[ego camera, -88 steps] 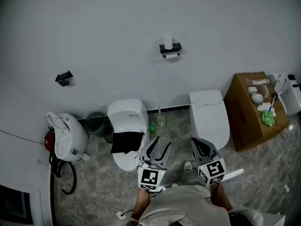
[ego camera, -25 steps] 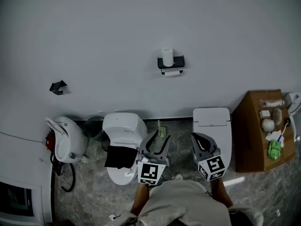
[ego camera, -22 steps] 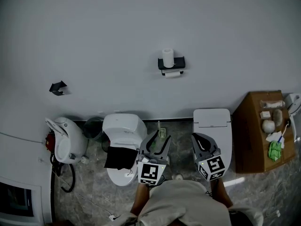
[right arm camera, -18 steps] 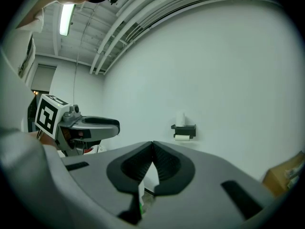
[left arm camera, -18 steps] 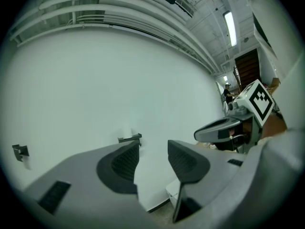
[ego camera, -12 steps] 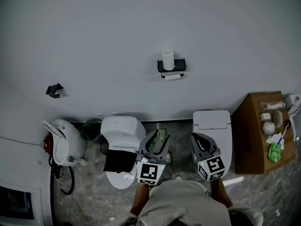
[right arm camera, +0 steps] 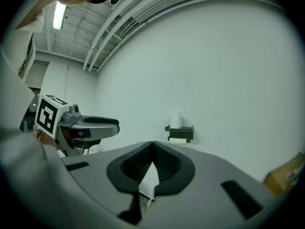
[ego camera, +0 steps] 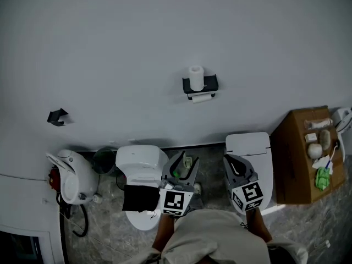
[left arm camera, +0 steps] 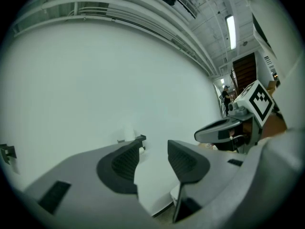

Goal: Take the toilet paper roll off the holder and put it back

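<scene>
Along pale wall (ego camera: 110, 37), holder (ego camera: 200, 84), toilets (ego camera: 141, 161), stone floor (ego camera: 212, 158)

Toilet paper roll (ego camera: 196, 73) white; holder (ego camera: 201, 84) under it black. Wall (ego camera: 110, 37) behind holder plain pale grey. Floor (ego camera: 210, 150) below holder grey, marbled. Toilets (ego camera: 142, 161) below holder white, one with black cloth (ego camera: 140, 198). Box (ego camera: 294, 158) right of holder brown, green item (ego camera: 323, 177) on top. Left gripper (ego camera: 186, 159), right gripper (ego camera: 231, 161) grey; cubes (ego camera: 175, 202) black-and-white squares.

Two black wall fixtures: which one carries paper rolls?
The black shelf holder at centre: one white roll stands on top, another hangs below. The small black bracket at left is bare.
</scene>
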Tool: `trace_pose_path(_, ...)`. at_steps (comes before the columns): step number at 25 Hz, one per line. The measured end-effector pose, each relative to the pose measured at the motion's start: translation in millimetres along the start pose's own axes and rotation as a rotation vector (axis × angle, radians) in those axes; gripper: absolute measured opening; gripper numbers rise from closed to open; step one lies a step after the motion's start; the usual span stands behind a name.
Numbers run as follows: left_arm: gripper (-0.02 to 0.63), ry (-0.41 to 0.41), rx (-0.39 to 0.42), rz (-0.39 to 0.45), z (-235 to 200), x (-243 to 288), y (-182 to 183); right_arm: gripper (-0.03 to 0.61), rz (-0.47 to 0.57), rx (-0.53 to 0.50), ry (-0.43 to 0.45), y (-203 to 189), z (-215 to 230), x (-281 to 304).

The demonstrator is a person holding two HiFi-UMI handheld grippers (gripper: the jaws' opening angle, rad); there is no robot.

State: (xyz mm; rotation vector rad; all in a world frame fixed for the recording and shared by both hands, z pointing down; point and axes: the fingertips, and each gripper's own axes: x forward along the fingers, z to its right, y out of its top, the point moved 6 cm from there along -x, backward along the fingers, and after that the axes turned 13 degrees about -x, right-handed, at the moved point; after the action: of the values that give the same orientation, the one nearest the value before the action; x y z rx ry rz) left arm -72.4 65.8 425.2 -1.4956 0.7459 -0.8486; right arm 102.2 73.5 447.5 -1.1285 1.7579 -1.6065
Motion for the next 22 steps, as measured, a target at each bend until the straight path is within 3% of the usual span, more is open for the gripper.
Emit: trace_pose_path(22,0.193,-0.110,-0.018,-0.009,-96.4,90.4,11.7,-0.003,-0.051,0.010,-0.095,17.2,31.3,111.0)
